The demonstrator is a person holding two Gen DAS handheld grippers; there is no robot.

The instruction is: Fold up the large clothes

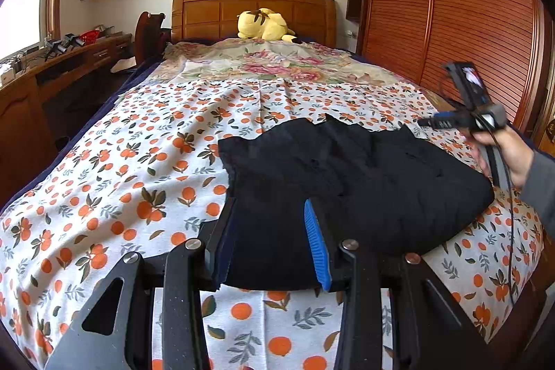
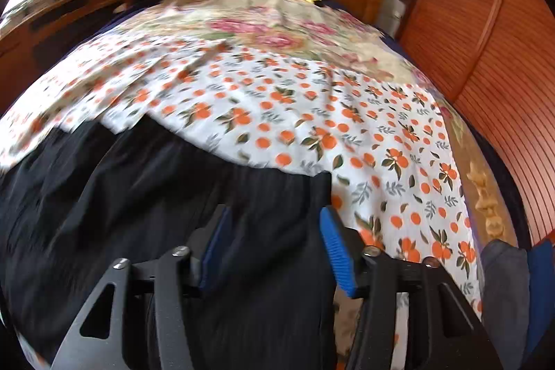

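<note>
A black garment (image 1: 364, 182) lies folded on the bed's orange-print sheet (image 1: 121, 182). My left gripper (image 1: 269, 217) is open, with its blue pads on either side of the garment's near edge. In the right wrist view the garment (image 2: 121, 196) fills the lower left. My right gripper (image 2: 274, 231) is open over the garment's right edge, with cloth between the fingers (image 2: 336, 252). The right gripper's body and the hand holding it also show in the left wrist view (image 1: 475, 120), at the garment's far right side.
A yellow plush toy (image 1: 265, 25) lies by the wooden headboard (image 1: 253, 9). A floral cover (image 1: 263, 61) spreads over the far half of the bed. A wooden desk (image 1: 52, 71) stands on the left, and a slatted wardrobe (image 1: 468, 6) on the right.
</note>
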